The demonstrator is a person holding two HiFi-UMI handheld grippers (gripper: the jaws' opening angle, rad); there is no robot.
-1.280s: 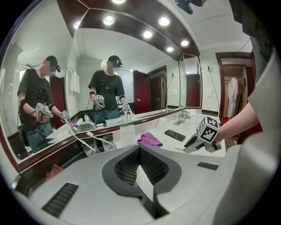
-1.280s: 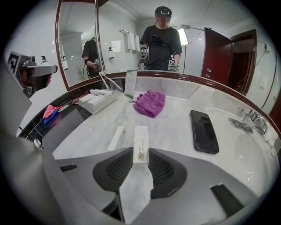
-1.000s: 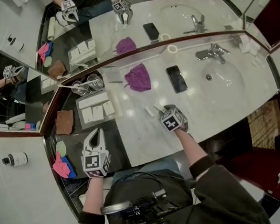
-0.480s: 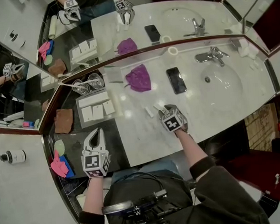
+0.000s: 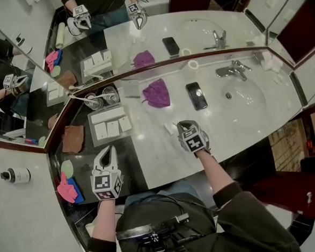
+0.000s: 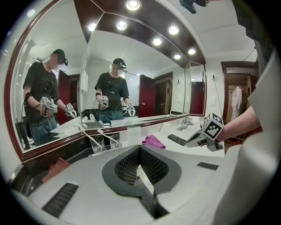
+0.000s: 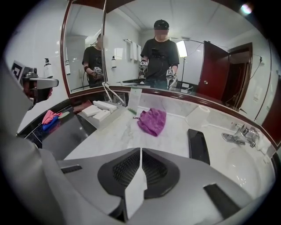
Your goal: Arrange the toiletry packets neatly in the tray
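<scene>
Right of the tray [image 5: 93, 123], the right gripper [image 5: 183, 126] has just closed its jaws onto a white packet [image 7: 136, 189], while the left gripper [image 5: 111, 149], below the tray, keeps its jaws together.

Grey tray [image 5: 110, 121] sits on the dark counter with four white tray packets [image 5: 113, 128] lying flat in it: one long, three small in a row. Held packet [image 7: 135, 190], thin and white, stands edge-up in the right gripper [image 7: 140, 152], whose jaws just closed on it. Loose packet [image 5: 169, 129] lies on the marble.
</scene>
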